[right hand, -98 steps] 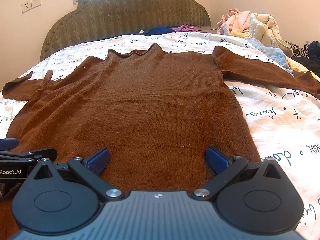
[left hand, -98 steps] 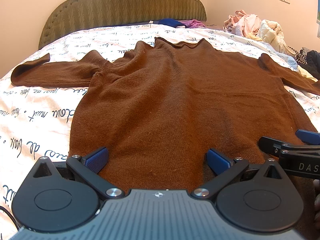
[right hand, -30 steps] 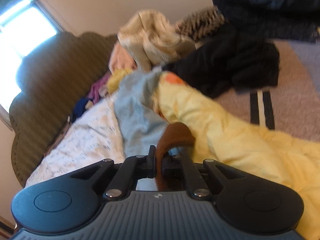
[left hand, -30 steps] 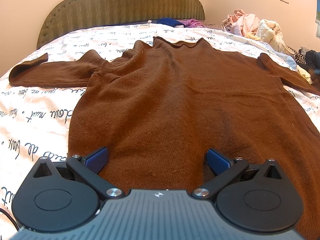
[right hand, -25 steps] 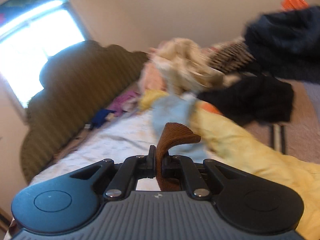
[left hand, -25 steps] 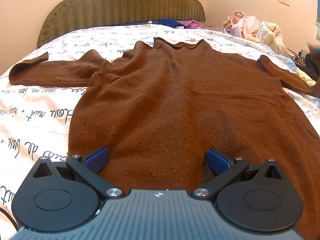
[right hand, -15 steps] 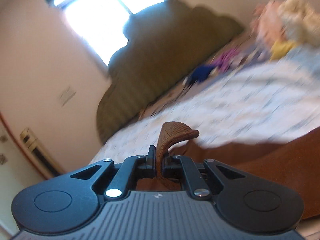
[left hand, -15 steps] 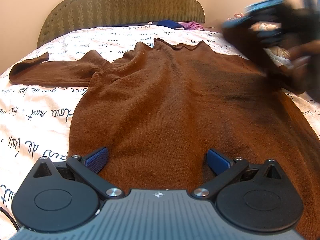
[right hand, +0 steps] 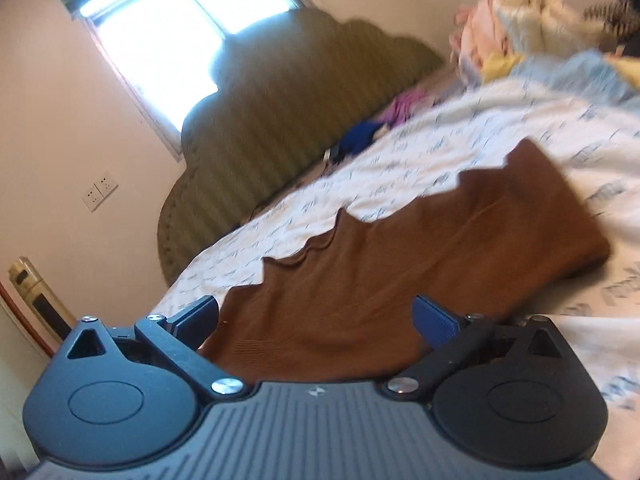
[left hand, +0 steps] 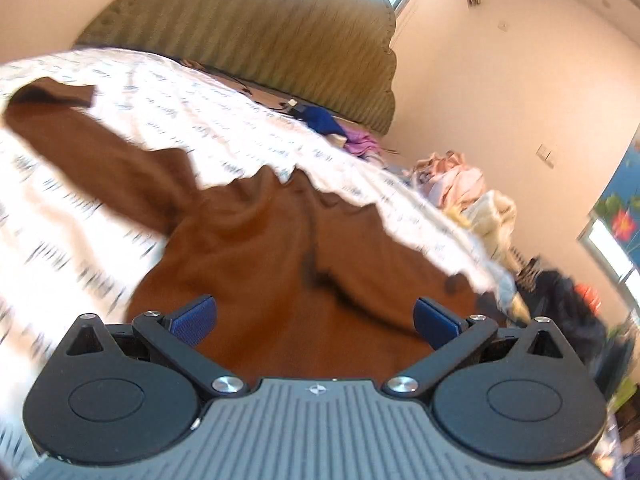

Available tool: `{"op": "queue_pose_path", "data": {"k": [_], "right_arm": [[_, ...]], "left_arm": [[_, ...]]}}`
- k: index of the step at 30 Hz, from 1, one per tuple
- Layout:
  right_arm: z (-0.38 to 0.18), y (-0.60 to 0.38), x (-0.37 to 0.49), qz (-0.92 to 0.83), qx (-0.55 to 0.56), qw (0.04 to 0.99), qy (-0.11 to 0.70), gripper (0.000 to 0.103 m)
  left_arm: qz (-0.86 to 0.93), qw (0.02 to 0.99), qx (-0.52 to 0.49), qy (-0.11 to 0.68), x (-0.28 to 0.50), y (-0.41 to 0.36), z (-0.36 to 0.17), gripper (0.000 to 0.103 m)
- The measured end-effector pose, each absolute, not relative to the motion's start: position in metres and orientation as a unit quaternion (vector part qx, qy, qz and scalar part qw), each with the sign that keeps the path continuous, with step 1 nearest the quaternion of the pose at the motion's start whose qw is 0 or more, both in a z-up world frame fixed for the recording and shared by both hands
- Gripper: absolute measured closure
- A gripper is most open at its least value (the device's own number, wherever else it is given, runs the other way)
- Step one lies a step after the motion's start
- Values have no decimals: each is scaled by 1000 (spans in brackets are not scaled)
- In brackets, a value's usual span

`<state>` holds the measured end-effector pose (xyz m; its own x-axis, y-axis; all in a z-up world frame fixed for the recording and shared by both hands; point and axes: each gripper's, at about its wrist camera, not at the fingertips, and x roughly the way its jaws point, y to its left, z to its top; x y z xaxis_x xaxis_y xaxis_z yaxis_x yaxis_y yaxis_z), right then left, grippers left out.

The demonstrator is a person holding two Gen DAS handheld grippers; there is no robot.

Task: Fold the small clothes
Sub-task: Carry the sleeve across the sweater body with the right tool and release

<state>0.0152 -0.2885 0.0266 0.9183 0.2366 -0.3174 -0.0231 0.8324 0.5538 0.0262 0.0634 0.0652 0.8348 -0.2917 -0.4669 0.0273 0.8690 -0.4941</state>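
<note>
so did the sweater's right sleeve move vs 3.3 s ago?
Yes. The right sleeve now lies folded in across the brown sweater body, no longer stretched out toward the clothes pile. Right tongs are open, clear of it.

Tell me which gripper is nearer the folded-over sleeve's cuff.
Right, probably. The cuff lies right under the open right gripper; the left gripper hangs over the sweater body, farther back.

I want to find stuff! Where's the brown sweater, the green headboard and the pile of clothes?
brown sweater point(left hand: 280, 272), left wrist view, middle of its body
green headboard point(left hand: 280, 40), left wrist view, ribbed front
pile of clothes point(left hand: 460, 184), left wrist view, pink part
</note>
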Motion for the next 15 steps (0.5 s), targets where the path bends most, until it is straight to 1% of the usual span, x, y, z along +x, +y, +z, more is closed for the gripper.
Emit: {"op": "queue_pose_path", "data": {"k": [3,4,6,7,8,9,10,11,12,13,14,15], "right_arm": [[17,-282,10,82,277,936,199,0],[12,-280,14,92,275,934,208,0],[5,-274,20,94,264,933,224,0],[4,-271,22,95,261,933,230,0],[5,-270,20,101,258,933,228,0],[4,-269,17,107,259,933,225,0],[3,-269,16,110,262,932,226,0],[2,-271,16,111,266,930,226,0],[0,-273,15,113,274,928,226,0],[-1,-275,15,114,282,926,225,0],[-2,-277,16,116,289,923,225,0],[-3,-279,16,117,297,921,225,0]], "left_arm": [[-126,902,-279,304,76,57,69,2],[-145,891,-288,320,96,52,66,5],[-172,867,-301,358,132,40,55,15],[-166,860,-301,377,146,34,44,27],[-149,855,-299,397,161,27,35,35],[-136,851,-296,412,173,22,27,36],[-127,851,-289,420,183,17,21,40],[-114,855,-279,421,190,13,18,56],[-102,862,-267,420,195,9,17,66],[-93,866,-256,420,200,6,17,88],[-87,867,-252,420,203,6,19,99],[-83,869,-253,417,206,6,19,99]]}}
